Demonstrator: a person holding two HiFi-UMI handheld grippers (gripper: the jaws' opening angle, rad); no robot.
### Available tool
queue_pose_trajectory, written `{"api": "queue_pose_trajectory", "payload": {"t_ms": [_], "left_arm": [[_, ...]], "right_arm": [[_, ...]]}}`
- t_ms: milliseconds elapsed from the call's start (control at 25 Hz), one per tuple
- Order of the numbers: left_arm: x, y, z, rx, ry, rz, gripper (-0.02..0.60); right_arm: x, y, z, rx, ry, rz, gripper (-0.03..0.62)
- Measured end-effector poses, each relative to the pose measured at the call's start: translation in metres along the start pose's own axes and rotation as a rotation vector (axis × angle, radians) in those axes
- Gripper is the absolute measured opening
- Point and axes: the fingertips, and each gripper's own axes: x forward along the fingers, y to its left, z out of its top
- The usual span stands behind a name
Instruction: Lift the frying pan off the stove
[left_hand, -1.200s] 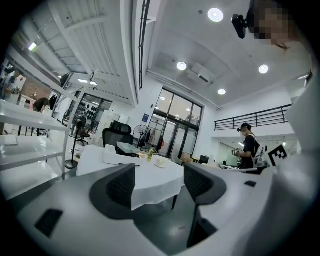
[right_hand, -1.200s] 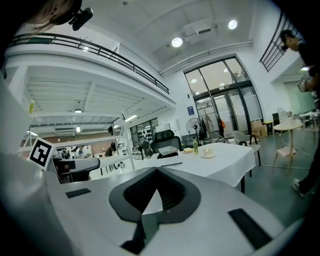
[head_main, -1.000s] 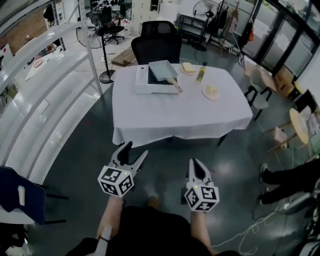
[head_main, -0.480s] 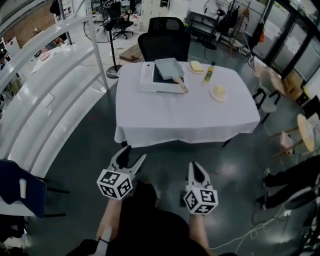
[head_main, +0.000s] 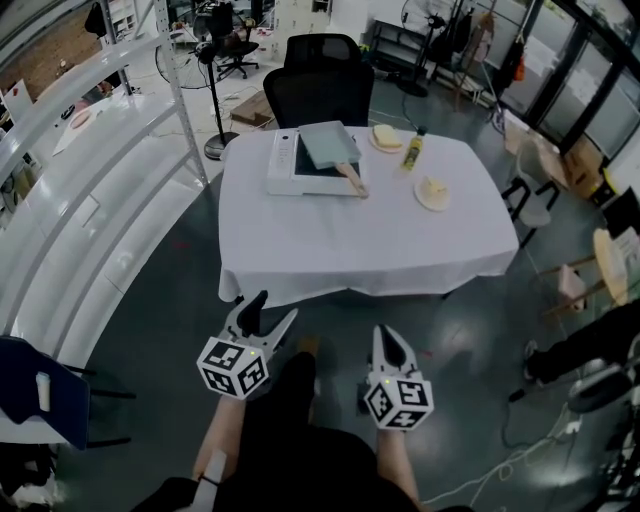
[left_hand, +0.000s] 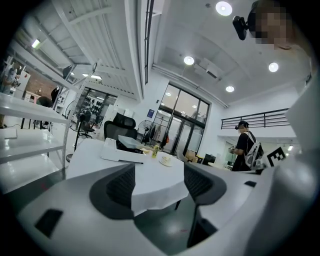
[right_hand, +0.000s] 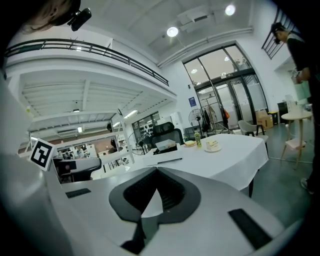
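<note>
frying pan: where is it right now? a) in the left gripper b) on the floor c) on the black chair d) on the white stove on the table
D: the frying pan rests on the white stove on the table, and the left gripper and right gripper are both empty, short of the table.

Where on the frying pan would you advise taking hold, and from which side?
Take the frying pan by its wooden handle. It sticks out over the stove's near edge, slanting toward the person's right, so an approach from the table's near side, jaws closing across the handle, looks easiest.
</note>
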Motion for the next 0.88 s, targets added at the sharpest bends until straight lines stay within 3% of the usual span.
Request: {"api": "queue_pose_trajectory", "payload": {"t_ms": [880], "left_arm": [[0.192, 0.094, 0.103, -0.011, -0.04, -0.032, 0.288]], "right_arm": [[0.201, -0.052, 0.107, -0.056, -0.015, -0.005, 0.005]]}}
